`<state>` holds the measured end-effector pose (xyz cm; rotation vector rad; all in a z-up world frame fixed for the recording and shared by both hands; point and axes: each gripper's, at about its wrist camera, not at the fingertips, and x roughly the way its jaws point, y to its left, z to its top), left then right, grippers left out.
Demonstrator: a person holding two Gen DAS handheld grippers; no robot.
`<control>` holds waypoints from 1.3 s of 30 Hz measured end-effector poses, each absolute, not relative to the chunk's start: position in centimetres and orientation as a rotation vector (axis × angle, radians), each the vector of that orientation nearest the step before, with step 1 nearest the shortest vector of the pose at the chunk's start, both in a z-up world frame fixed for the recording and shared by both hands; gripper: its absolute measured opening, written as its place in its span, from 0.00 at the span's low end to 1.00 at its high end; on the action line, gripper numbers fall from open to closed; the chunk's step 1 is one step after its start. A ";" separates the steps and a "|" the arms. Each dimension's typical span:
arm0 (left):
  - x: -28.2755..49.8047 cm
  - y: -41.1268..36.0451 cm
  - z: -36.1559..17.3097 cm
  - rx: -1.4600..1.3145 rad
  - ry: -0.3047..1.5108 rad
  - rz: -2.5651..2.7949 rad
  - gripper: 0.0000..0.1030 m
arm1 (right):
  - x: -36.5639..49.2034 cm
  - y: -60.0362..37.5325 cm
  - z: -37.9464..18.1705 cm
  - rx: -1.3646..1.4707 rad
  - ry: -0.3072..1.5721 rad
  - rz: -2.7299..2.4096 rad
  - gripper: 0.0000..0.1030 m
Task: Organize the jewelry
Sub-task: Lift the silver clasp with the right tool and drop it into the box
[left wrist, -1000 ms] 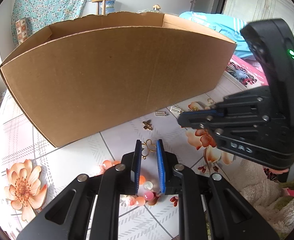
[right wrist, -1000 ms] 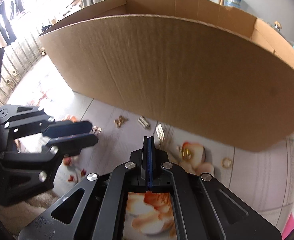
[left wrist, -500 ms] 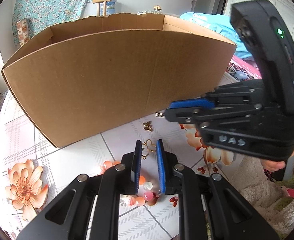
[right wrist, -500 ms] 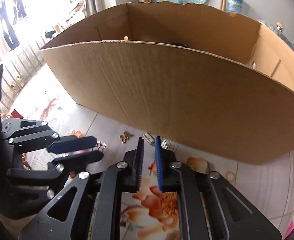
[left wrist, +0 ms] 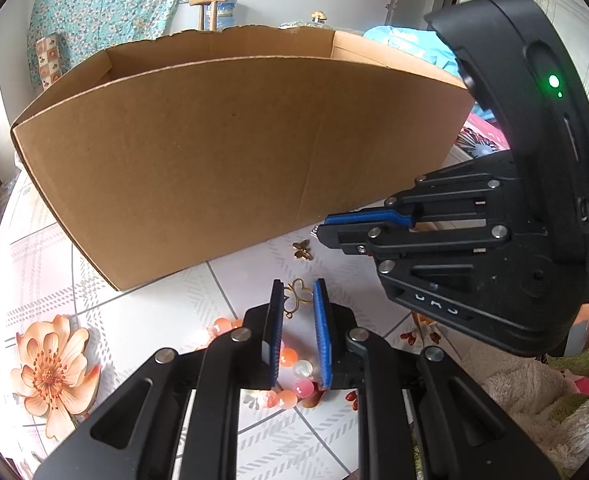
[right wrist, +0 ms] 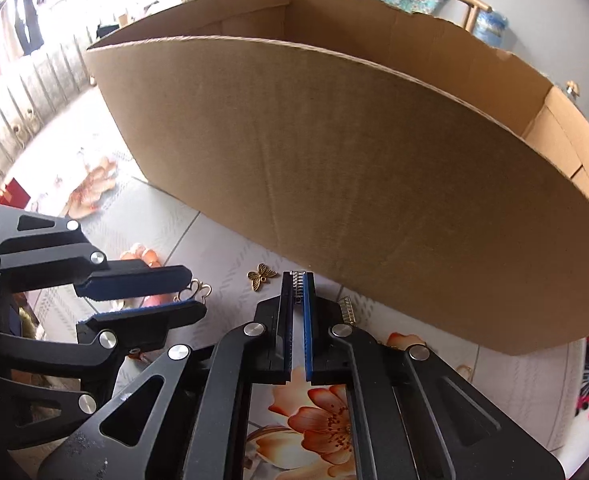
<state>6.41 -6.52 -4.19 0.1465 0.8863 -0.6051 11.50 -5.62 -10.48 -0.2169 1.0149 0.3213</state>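
A big open cardboard box stands on the flowered tablecloth; it also fills the right wrist view. My left gripper is open low over the table, its jaws on either side of a gold openwork butterfly charm. My right gripper is nearly shut around a small silver comb-like piece by the box's front wall. A small bronze butterfly charm lies between the grippers and shows in the left wrist view. Pink and orange beads lie under the left fingers.
A second silver comb piece lies just right of my right gripper. A gold ring lies further right. A fuzzy blanket edges the table at the right. A red bag sits at the far left.
My right gripper opened, moved left along the box front, came down and closed around the silver comb piece. The left gripper stayed put, open around the gold butterfly.
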 end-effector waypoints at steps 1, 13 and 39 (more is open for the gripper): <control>6.4 -6.5 -4.2 0.145 0.886 -0.604 0.14 | 11.5 -5.6 -10.5 -0.210 1.024 0.324 0.03; 6.6 -6.6 -4.4 0.136 0.884 -0.602 0.14 | 7.9 -8.2 -10.3 -0.126 1.095 0.313 0.02; 6.7 -3.5 9.3 0.086 0.577 -0.711 0.14 | 7.3 -15.0 5.3 0.067 0.731 0.445 0.02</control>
